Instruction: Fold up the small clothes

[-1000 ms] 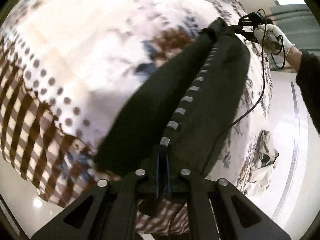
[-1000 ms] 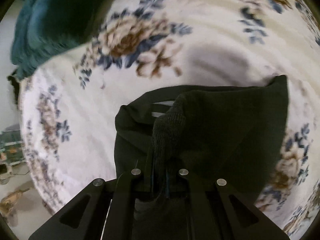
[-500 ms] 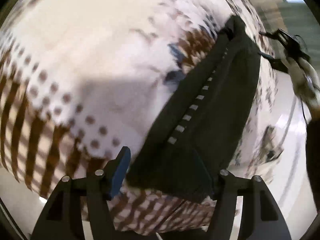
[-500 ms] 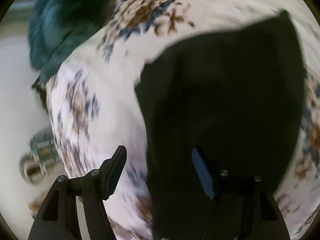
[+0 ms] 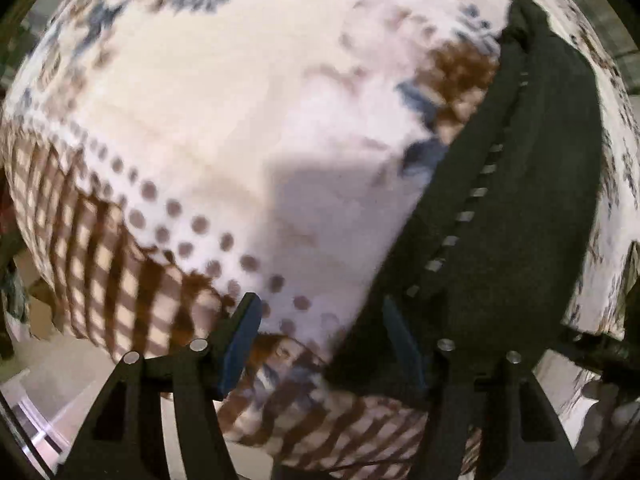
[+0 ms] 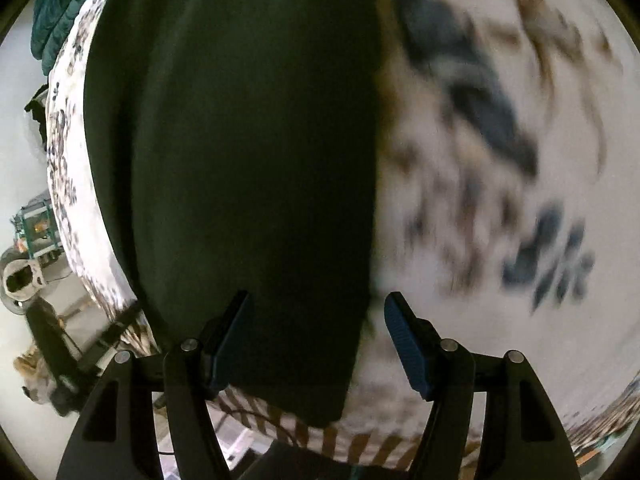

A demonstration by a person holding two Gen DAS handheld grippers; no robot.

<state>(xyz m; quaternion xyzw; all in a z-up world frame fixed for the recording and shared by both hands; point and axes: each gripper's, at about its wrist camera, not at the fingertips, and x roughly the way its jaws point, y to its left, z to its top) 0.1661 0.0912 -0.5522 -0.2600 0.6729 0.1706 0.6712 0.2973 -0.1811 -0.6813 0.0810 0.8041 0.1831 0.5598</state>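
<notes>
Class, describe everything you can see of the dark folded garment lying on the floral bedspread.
The dark folded garment is black, soft, knit-looking cloth with a row of small pale dashes along one fold. It lies flat and long on the floral bedspread, reaching the checked border near the edge. Both grippers are open; neither the left gripper nor the right gripper grips it.

A bed (image 5: 248, 128) spread with a cream cover, floral on top and checked brown along its near edge, is carrying a dark garment (image 5: 532, 200) lying flat toward that edge, with teal bedding (image 6: 60, 4) sitting at its far edge.
</notes>
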